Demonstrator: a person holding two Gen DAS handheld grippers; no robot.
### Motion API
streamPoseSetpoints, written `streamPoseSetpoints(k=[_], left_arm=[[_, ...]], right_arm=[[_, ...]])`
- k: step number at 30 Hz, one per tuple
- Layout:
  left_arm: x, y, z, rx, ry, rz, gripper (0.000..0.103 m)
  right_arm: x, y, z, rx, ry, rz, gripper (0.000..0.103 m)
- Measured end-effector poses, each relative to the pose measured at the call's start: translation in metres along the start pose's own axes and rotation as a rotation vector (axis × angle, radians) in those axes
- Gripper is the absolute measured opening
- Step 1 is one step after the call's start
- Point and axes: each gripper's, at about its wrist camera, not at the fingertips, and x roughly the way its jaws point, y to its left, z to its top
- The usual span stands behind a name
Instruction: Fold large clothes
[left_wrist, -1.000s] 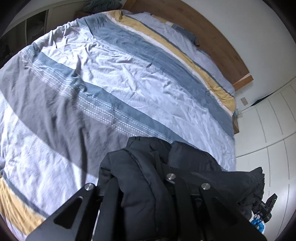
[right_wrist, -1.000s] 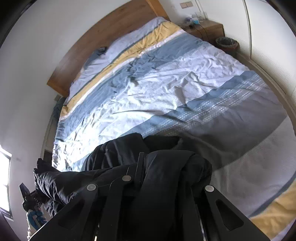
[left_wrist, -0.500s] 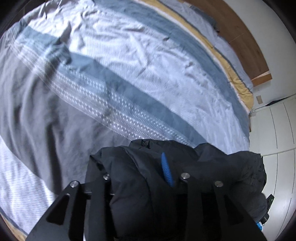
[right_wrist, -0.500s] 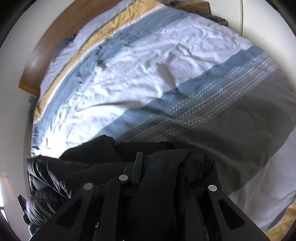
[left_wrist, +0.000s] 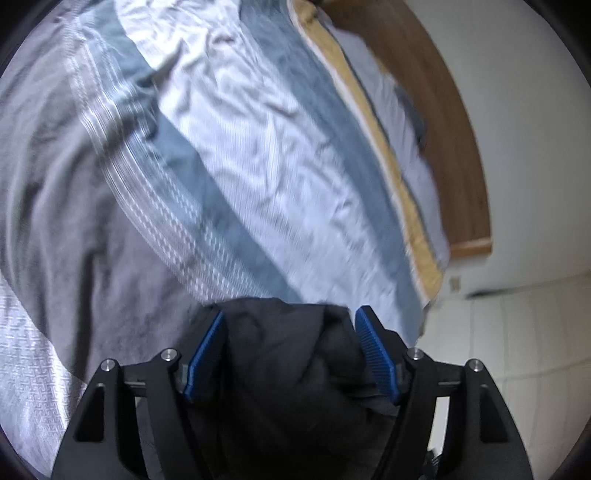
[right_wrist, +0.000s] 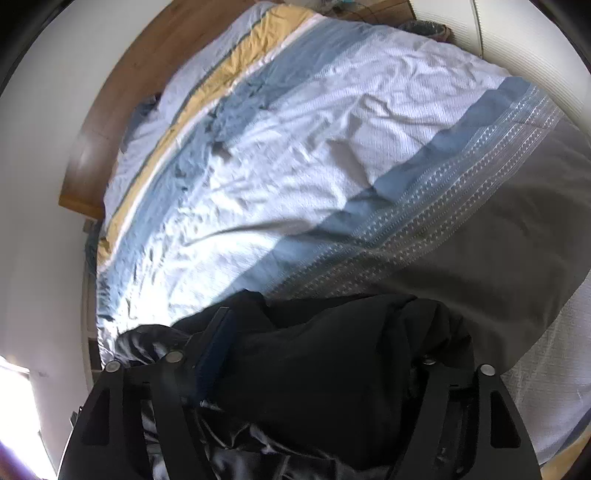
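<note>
Both grippers, left gripper (left_wrist: 290, 349) and right gripper (right_wrist: 321, 354), are hovering jaws spread around the black jacket (left_wrist: 284, 369) over the striped duvet (left_wrist: 258, 166), wooden headboard (left_wrist: 458, 155) beyond.

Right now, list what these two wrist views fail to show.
- Left wrist view: most of the black jacket is cut off by the bottom edge and hidden behind the left gripper; its type and layout are unclear.
- Left wrist view: the striped duvet is motion-blurred.
- Right wrist view: the jacket buries the right gripper; its far finger is hidden.
- Neither view shows the other gripper.
</note>
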Motion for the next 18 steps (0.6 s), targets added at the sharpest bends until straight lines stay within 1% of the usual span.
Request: streamPoseSetpoints(k=[1,3,4,6,7,10,13,15,18], left_arm=[[-0.010,-0.002,0.005,-0.003,-0.023,-0.008,0.070],[-0.029,-0.010,0.014,0.020,-0.059,0.000,0.070],[-0.040,-0.016,0.017,0.049,-0.073,0.015,0.070],[-0.055,-0.029,0.016,0.117,-0.081,0.048,0.070],[-0.060,-0.032,0.015,0.143,-0.081,0.060,0.070],[-0.077,-0.050,-0.003,0.272,-0.077,0.110,0.070],[-0.085,-0.061,-0.026,0.357,-0.077,0.137,0.070],[-0.086,-0.066,-0.039,0.389,-0.075,0.141,0.070],[-0.083,-0.075,-0.069,0.474,-0.067,0.162,0.070]], right_arm=[[-0.004,0.001,0.002,0.008,-0.008,0.002,0.077],[-0.012,0.006,0.006,0.012,-0.024,0.008,0.081],[-0.017,0.008,0.008,0.011,-0.035,0.008,0.083],[-0.033,0.014,0.014,0.011,-0.086,0.013,0.091],[-0.042,0.016,0.017,0.008,-0.109,0.021,0.092],[-0.066,0.023,0.024,-0.011,-0.148,0.029,0.092],[-0.089,0.036,0.021,-0.084,-0.183,0.005,0.092],[-0.099,0.044,0.011,-0.144,-0.199,-0.016,0.092],[-0.102,0.057,-0.014,-0.231,-0.203,-0.041,0.092]])
